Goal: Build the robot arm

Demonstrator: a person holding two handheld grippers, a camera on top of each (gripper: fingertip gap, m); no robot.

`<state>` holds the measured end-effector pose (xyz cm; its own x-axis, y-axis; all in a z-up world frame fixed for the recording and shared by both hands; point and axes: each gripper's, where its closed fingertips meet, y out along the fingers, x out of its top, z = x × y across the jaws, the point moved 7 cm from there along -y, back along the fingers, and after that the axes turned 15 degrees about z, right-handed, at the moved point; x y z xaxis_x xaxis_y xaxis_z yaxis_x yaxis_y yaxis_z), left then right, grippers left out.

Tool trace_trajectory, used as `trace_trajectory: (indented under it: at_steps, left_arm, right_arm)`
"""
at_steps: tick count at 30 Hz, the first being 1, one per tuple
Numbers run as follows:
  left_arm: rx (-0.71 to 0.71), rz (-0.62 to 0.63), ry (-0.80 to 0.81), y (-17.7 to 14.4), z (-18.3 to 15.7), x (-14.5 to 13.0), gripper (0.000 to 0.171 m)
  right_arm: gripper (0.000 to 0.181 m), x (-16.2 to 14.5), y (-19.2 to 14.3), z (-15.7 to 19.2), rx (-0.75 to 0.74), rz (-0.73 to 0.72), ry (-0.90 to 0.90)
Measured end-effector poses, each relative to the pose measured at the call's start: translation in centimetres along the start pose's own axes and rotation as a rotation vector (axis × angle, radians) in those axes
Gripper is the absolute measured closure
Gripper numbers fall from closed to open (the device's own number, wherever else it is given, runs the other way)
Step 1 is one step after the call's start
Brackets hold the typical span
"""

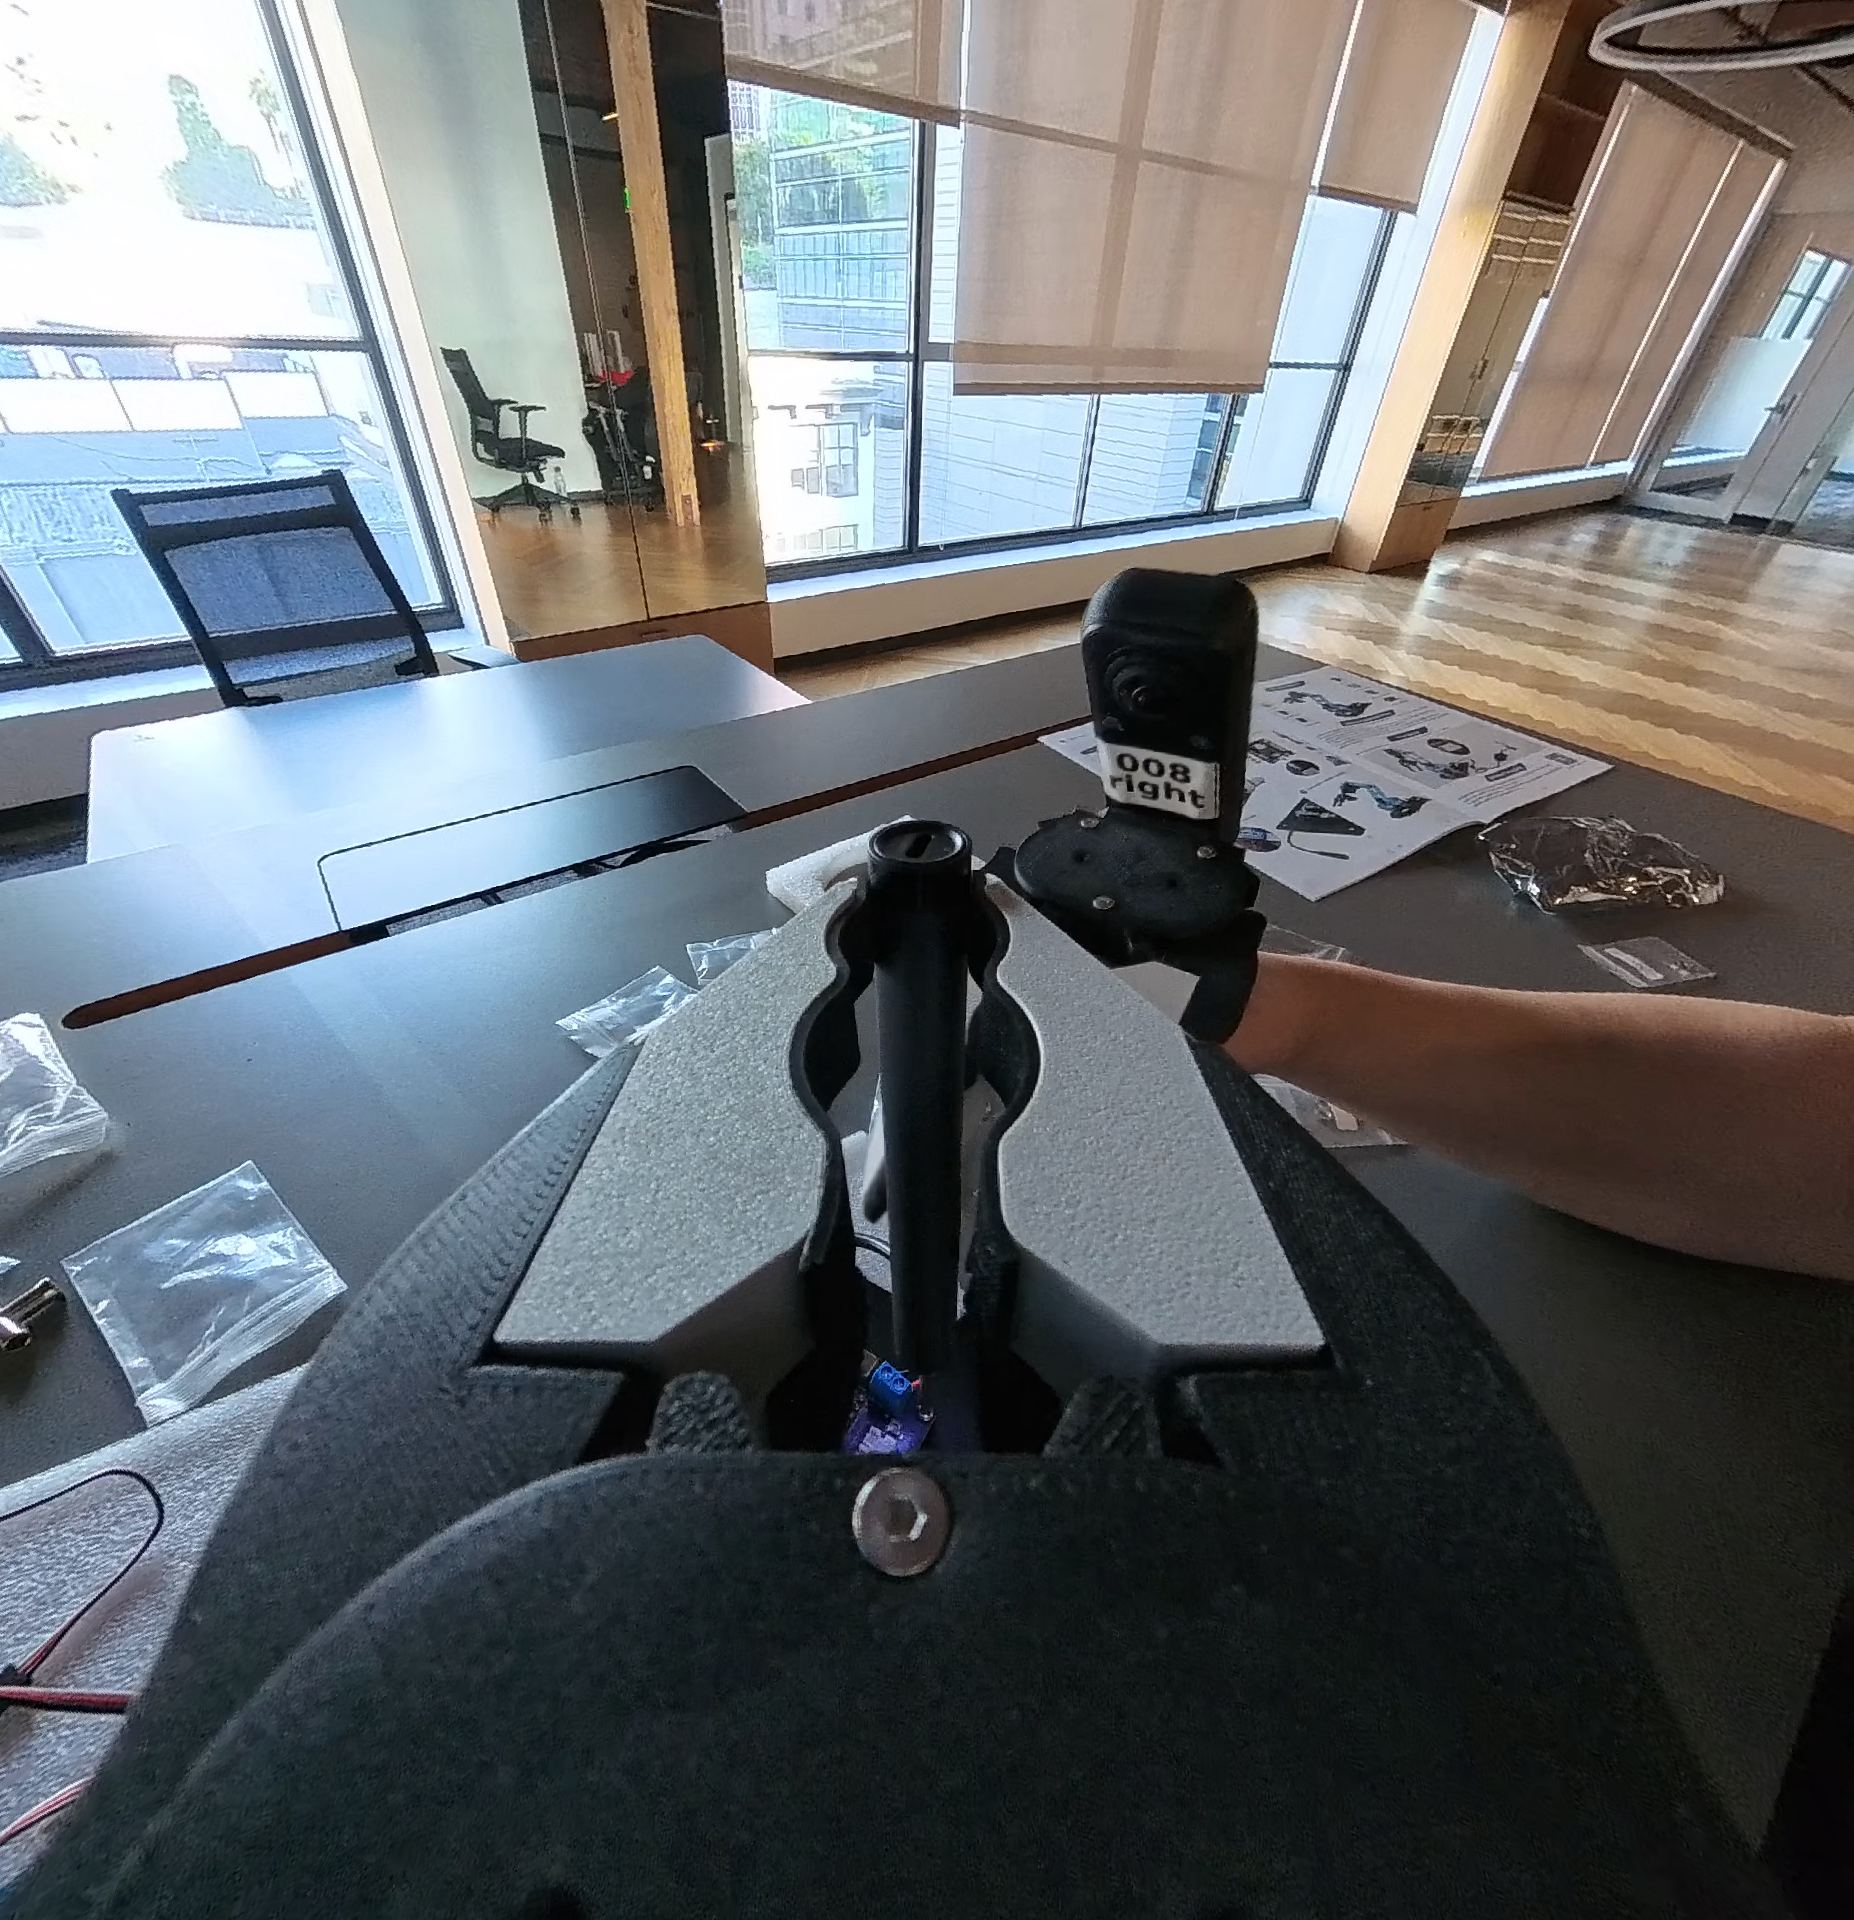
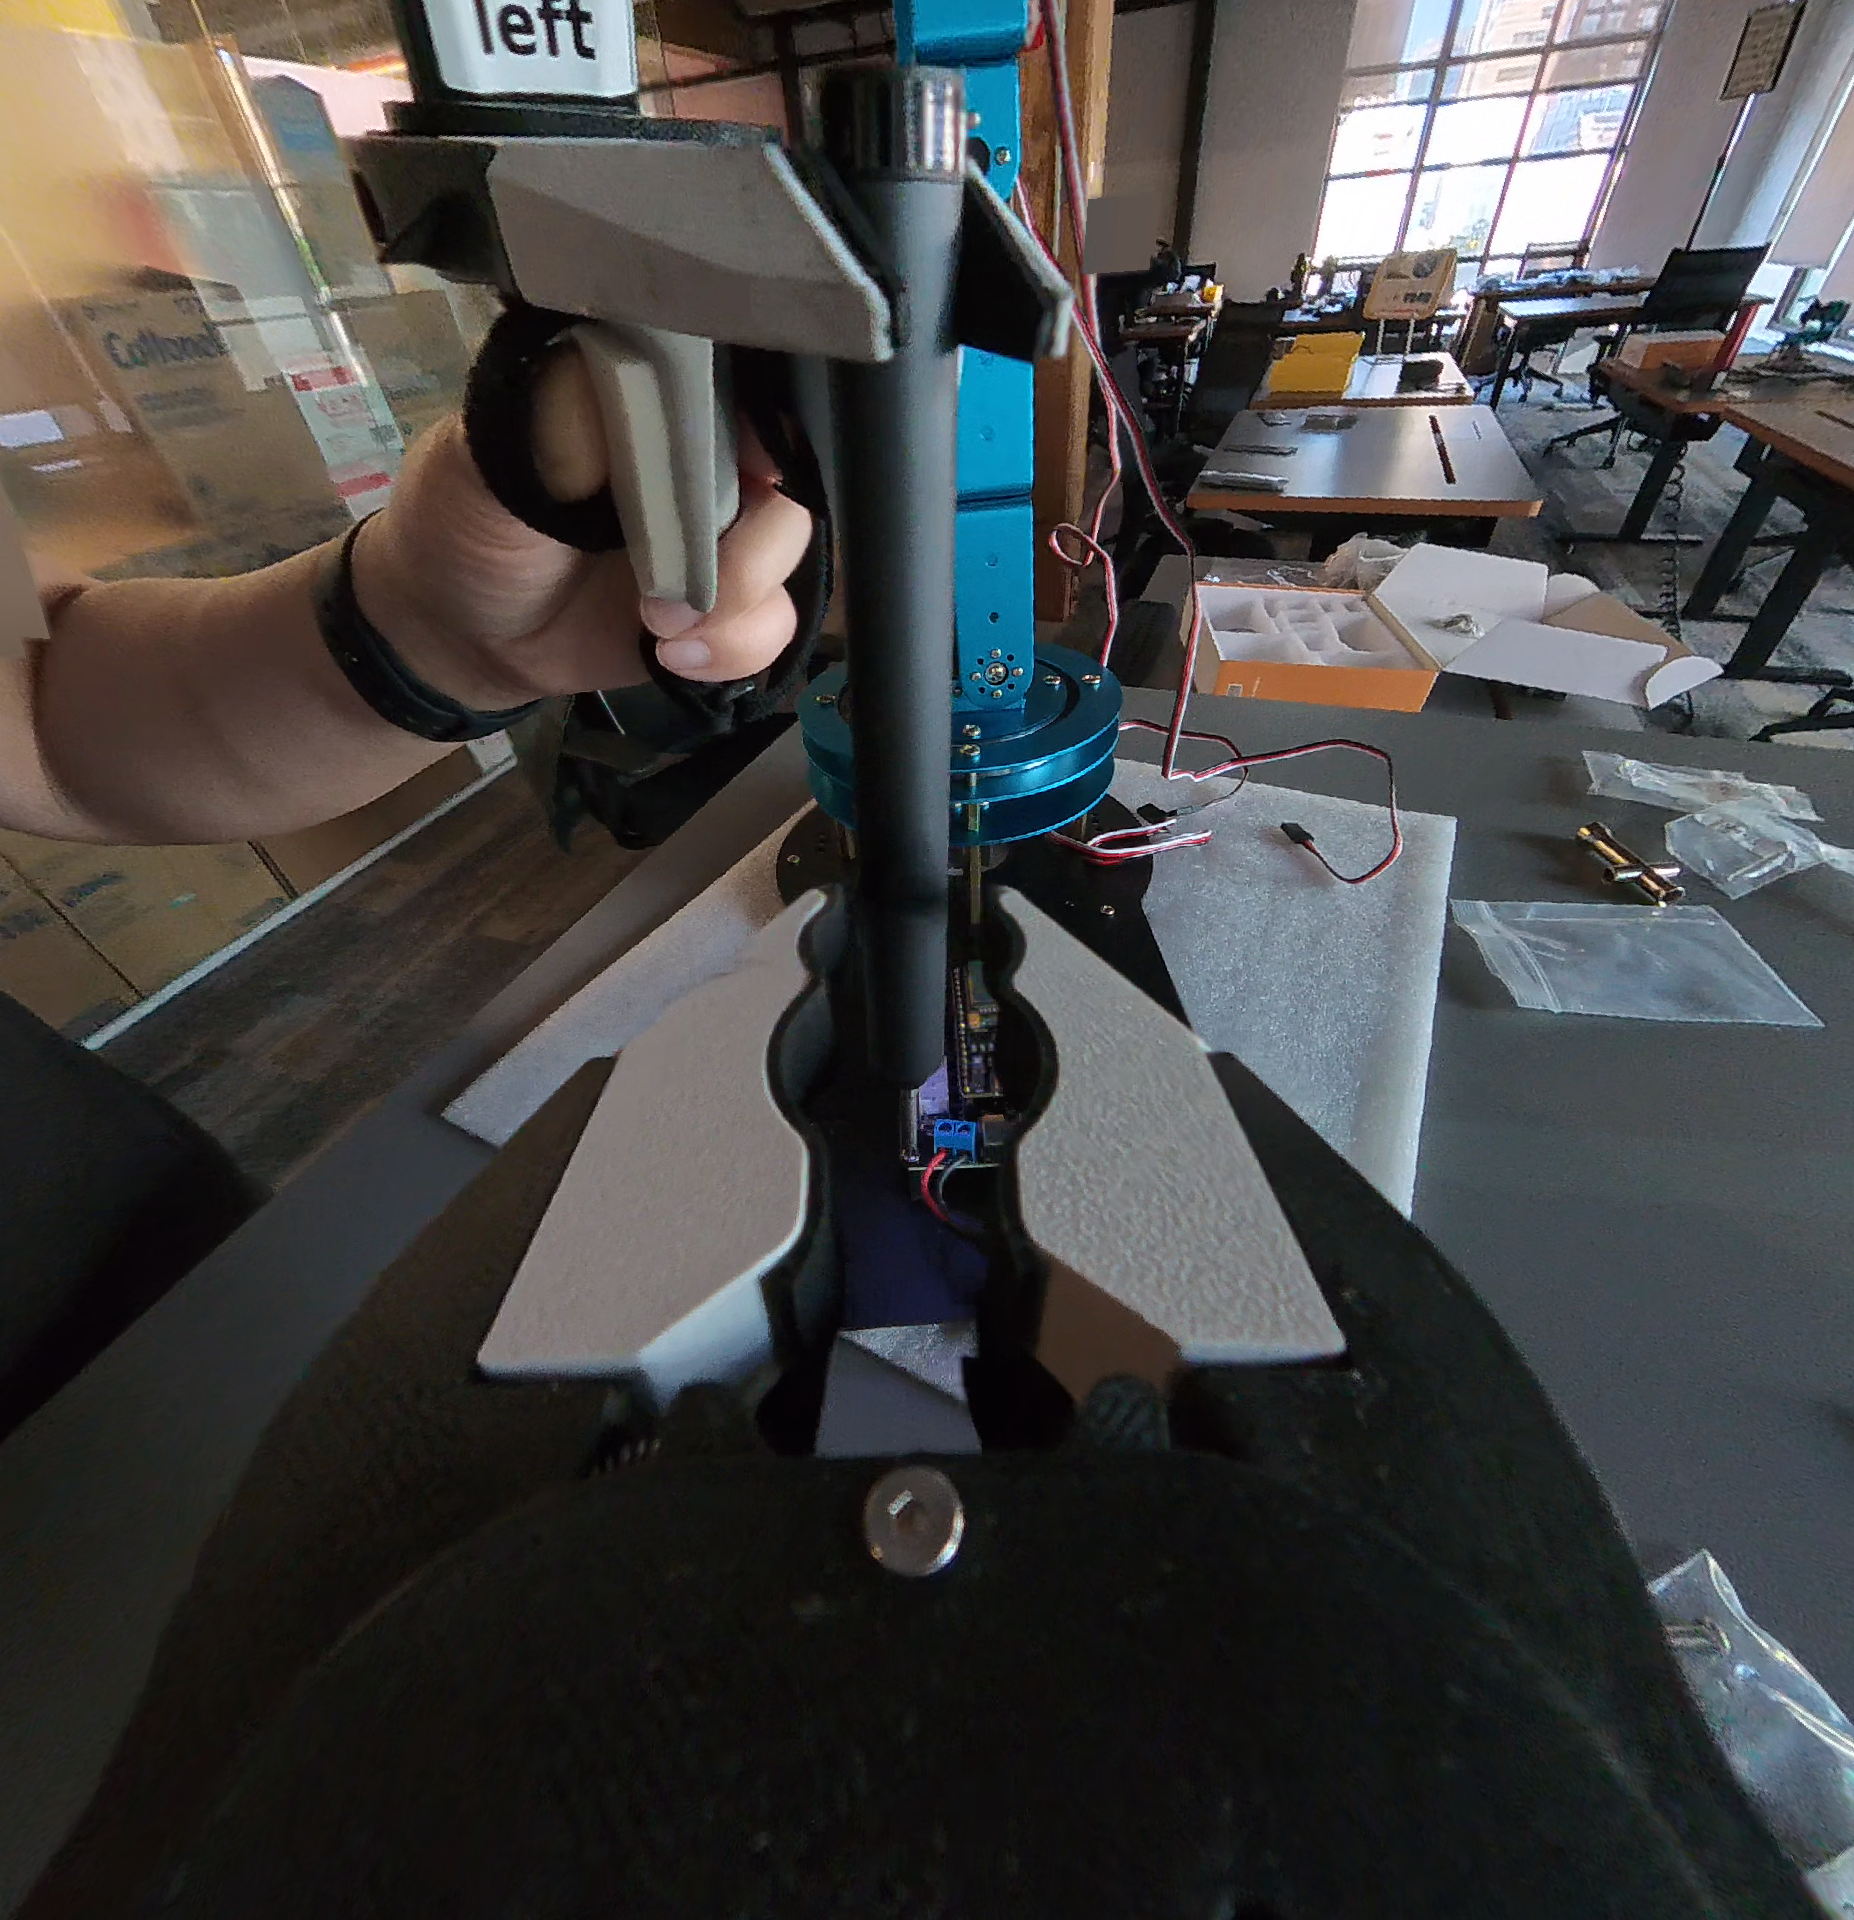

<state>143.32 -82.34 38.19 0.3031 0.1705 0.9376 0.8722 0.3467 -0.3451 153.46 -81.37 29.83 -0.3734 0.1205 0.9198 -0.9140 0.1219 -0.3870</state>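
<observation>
While upright, black screwdriver (image 1: pixel 918 1091) sits between left jaws.

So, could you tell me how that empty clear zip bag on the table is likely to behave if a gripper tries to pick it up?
The clear zip bag looks like thin crinkled film, so probably floppy and very light. It lies flat on the smooth grey table, so fingers may struggle to get under it, and it may slide when pushed. Nothing fragile shows inside.

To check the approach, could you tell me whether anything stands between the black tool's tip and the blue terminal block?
Nothing visible does: the black tool, clamped in the left gripper, ends right beside the blue terminal block, with no wire between.
</observation>
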Motion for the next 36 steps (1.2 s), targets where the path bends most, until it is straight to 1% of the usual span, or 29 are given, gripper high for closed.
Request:
trace_trajectory:
  at_steps: [1,3,5,6,9,11,15,18,21,23,25,26,28,30,31,32,33,34,36]
  left_arm:
    - [0.001,0.000,0.000,0.0,0.0,0.0,0.156]
    - [0.004,-0.007,-0.002,-0.1,0.0,0.2,0.156]
    - [0.010,-0.021,0.001,-0.2,0.0,0.6,0.156]
    - [0.010,-0.031,0.005,-0.4,-0.1,0.9,0.156]
    - [0.002,-0.067,0.029,-1.2,-0.9,2.4,0.156]
    - [0.012,-0.080,0.059,-1.7,-1.5,3.4,0.156]
    - [0.024,-0.095,0.088,-2.7,-3.1,4.6,0.156]
    - [0.051,-0.119,0.093,-4.1,-4.2,4.7,0.156]
    - [0.099,-0.178,0.067,-6.4,-4.8,3.7,0.156]
    - [0.135,-0.217,0.018,-7.7,-4.9,2.4,0.157]
    - [0.131,-0.258,-0.052,-8.5,-5.0,1.0,0.157]
    - [0.121,-0.271,-0.087,-8.7,-5.1,0.1,0.156]
    - [0.116,-0.306,-0.147,-8.8,-5.3,-1.5,0.156]
    - [0.105,-0.342,-0.203,-8.8,-5.4,-2.7,0.156]
    - [0.092,-0.364,-0.224,-8.8,-5.5,-3.1,0.156]
    - [0.078,-0.382,-0.244,-8.9,-5.6,-3.5,0.156]
    - [0.069,-0.394,-0.263,-8.9,-5.7,-3.9,0.156]
    - [0.062,-0.399,-0.280,-9.0,-5.7,-4.4,0.156]
    - [0.040,-0.383,-0.334,-8.9,-5.6,-6.0,0.156]
  right_arm:
    - [0.154,0.0,0.1,0.0,-0.002,0.004,0.007]
    - [0.153,0.0,0.4,0.1,-0.001,0.012,0.001]
    - [0.156,0.2,0.5,0.3,-0.016,0.016,-0.011]
    - [0.160,0.5,0.5,0.4,-0.031,0.013,-0.020]
    - [0.166,2.2,-0.1,1.1,-0.051,-0.019,-0.037]
    - [0.166,3.3,-0.6,1.6,-0.081,-0.016,-0.056]
    - [0.165,4.8,-1.5,3.3,-0.127,0.055,-0.086]
    - [0.157,5.4,-1.9,5.0,-0.190,0.124,-0.149]
    - [0.155,4.6,-2.1,6.8,-0.220,0.169,-0.175]
    - [0.151,3.5,-1.9,8.2,-0.222,0.189,-0.155]
    - [0.146,2.3,-1.2,9.3,-0.267,0.213,-0.121]
    - [0.143,1.9,-0.7,9.6,-0.306,0.226,-0.105]
    - [0.132,1.7,0.8,10.6,-0.354,0.242,-0.092]
    - [0.132,2.0,2.8,11.4,-0.385,0.235,-0.072]
    - [0.132,2.0,3.9,11.9,-0.376,0.248,-0.065]
    - [0.136,1.9,4.8,12.1,-0.392,0.280,-0.058]
    - [0.151,1.7,5.3,12.2,-0.424,0.322,-0.061]
    - [0.160,1.4,5.6,12.3,-0.455,0.357,-0.077]
    - [0.161,0.5,5.7,12.5,-0.463,0.461,-0.077]
